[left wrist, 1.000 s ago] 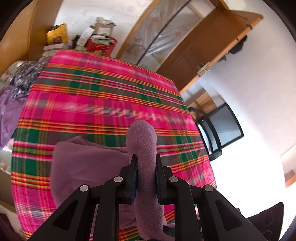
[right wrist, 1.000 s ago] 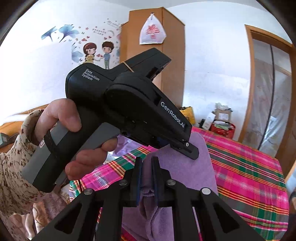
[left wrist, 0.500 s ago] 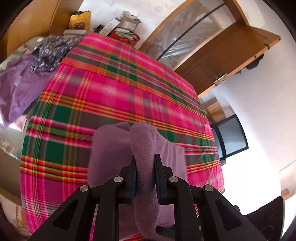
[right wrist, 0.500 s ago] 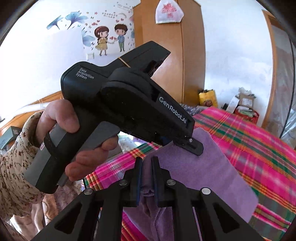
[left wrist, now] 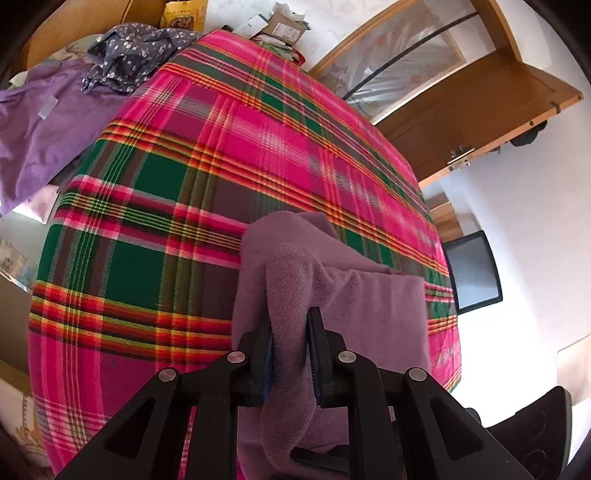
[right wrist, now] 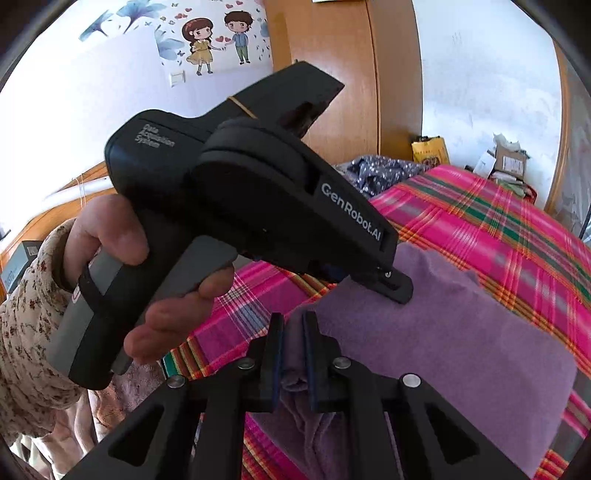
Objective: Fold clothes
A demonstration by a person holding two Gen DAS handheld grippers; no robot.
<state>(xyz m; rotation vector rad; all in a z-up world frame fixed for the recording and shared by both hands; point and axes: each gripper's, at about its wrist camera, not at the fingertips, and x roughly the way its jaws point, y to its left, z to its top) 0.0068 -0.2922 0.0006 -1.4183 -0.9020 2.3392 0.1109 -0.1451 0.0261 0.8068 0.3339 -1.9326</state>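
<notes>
Purple fleece, one garment (left wrist: 369, 306), is pinched at two places by two grippers above a bed covered with one pink, green and orange plaid blanket (left wrist: 177, 177). From the left wrist view, the left gripper (left wrist: 290, 332) has its two fingers clamped on a thick rolled bunch of the fleece, which rises between them and drapes forward and to the right, its lower part hanging over the near edge of the blanket. From the right wrist view, the right gripper (right wrist: 293, 332) is closed tight on a narrower fold of the same fleece garment (right wrist: 461, 350), and the cloth spreads flat to the right over the plaid blanket (right wrist: 498, 236). That view also shows the left gripper (right wrist: 391, 284) as a black device with white lettering on its side, held by one hand (right wrist: 147, 280) in a floral sleeve (right wrist: 26, 314); its tip meets the upper edge of the fleece.

At the far left of the bed lie two other clothes: one plain purple garment (left wrist: 40, 129) and one dark flowered garment (left wrist: 136, 51), crumpled beside it and partly on the blanket's corner. Beyond the bed stand one yellow bag (left wrist: 184, 14) and some cardboard boxes (left wrist: 284, 27). One wooden door (left wrist: 480, 107) stands open at the right, and one black monitor (left wrist: 472, 269) sits below it
</notes>
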